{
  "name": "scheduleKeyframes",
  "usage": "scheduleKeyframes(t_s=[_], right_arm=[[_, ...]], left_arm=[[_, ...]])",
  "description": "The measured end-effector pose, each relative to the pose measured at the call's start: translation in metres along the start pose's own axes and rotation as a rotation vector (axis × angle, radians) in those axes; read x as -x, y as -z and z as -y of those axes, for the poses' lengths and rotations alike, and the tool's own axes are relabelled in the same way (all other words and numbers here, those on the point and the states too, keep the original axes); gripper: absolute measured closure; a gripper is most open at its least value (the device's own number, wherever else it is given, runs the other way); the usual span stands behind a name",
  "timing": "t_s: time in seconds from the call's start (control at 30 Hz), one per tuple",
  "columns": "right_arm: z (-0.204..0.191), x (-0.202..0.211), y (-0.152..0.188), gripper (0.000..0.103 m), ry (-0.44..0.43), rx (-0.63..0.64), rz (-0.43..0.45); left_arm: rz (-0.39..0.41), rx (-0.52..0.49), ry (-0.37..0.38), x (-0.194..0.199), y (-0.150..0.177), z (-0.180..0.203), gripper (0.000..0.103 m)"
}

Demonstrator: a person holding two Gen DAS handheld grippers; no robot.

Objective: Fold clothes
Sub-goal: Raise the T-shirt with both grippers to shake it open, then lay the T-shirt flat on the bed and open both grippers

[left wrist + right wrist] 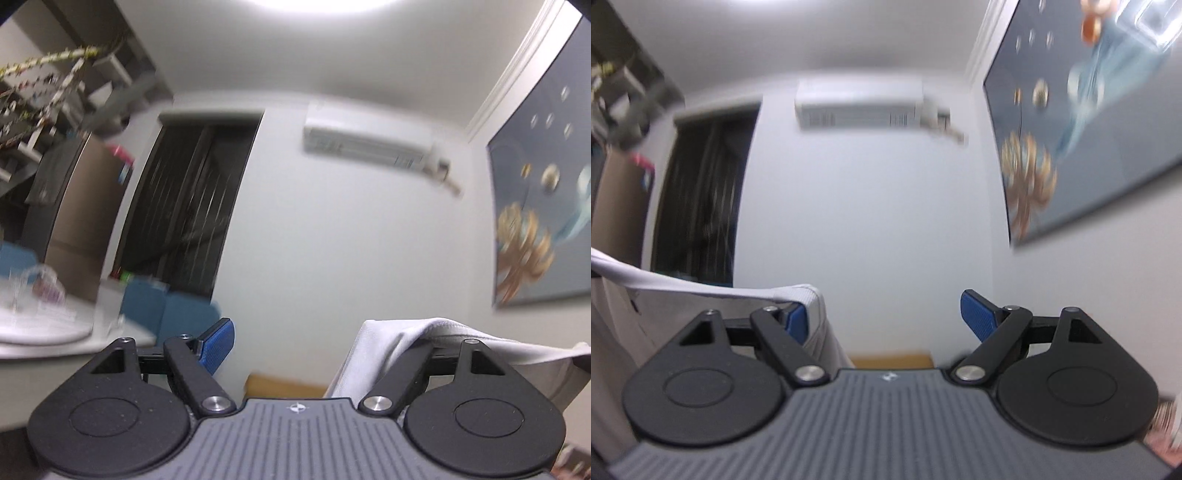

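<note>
Both cameras tilt up at a wall. In the left wrist view my left gripper (pixel 295 339) is open wide. Its left blue pad (pixel 218 343) is bare, and a white garment (pixel 388 347) drapes over the right finger and hides its pad. In the right wrist view my right gripper (pixel 886 306) is also open wide. The white garment (pixel 701 293) hangs over its left finger, whose blue pad (pixel 796 321) partly shows behind a ribbed hem. Its right pad (pixel 977 317) is bare. The cloth stretches off toward the frame edge in each view.
A wall air conditioner (pixel 365 142) and a dark doorway (pixel 184 206) lie ahead. A large framed picture (pixel 543 206) hangs on the right wall. A white table (pixel 48 325) with blurred items and blue chairs (pixel 166 310) sits to the left. A tan edge (pixel 890 360) shows low between the fingers.
</note>
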State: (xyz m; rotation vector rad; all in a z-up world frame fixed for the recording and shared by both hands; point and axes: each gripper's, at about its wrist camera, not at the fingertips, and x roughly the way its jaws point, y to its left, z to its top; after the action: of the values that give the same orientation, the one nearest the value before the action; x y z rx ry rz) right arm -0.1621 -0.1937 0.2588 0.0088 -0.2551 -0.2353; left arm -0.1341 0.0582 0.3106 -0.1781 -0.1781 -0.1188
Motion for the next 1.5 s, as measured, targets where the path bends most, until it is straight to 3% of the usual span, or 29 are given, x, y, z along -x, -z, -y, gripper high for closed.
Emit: scheduleKeyframes(t_s=[0.13,0.23,0.33,0.47,0.73,0.87,1.0,1.07,1.13,1.3,1.4,1.5], right_arm=[[0.013,0.027,-0.073,0.016,-0.002,-0.044,0.056],[0.020,0.031,-0.099,0.016,0.008,-0.050,0.047],[0.021,0.004,-0.095,0.016,0.012,-0.027,-0.008],[0.013,-0.056,-0.060,0.016,0.028,0.041,-0.107],[-0.010,-0.231,0.099,0.018,0.056,0.095,-0.313],[-0.024,-0.334,0.199,0.018,0.067,0.088,-0.442],[-0.048,-0.429,0.322,0.019,0.059,0.102,-0.541],[-0.060,-0.451,0.368,0.019,0.030,0.121,-0.605],[-0.073,-0.472,0.413,0.019,-0.001,0.140,-0.670],[-0.103,-0.524,0.527,0.019,-0.078,0.188,-0.832],[-0.122,-0.555,0.595,0.019,-0.126,0.217,-0.928],[-0.134,-0.555,0.598,0.019,-0.196,0.226,-1.003]], left_arm=[[0.004,0.017,0.074,0.034,-0.057,0.017,0.023],[-0.035,0.014,0.105,0.036,-0.078,0.029,0.023],[-0.103,0.016,0.111,0.013,-0.075,0.033,0.023],[-0.193,0.023,0.086,-0.079,-0.027,0.011,0.022],[-0.392,-0.014,0.027,-0.286,0.139,-0.023,0.021],[-0.470,-0.012,-0.023,-0.394,0.250,-0.048,0.018],[-0.587,0.026,-0.098,-0.496,0.379,-0.079,0.018],[-0.673,0.022,-0.135,-0.539,0.444,-0.097,0.018],[-0.768,0.014,-0.162,-0.571,0.502,-0.113,0.020],[-0.955,0.056,-0.167,-0.628,0.598,-0.159,0.021],[-1.150,0.018,-0.127,-0.644,0.625,-0.165,0.009],[-1.305,-0.179,-0.049,-0.655,0.635,-0.153,0.002]])
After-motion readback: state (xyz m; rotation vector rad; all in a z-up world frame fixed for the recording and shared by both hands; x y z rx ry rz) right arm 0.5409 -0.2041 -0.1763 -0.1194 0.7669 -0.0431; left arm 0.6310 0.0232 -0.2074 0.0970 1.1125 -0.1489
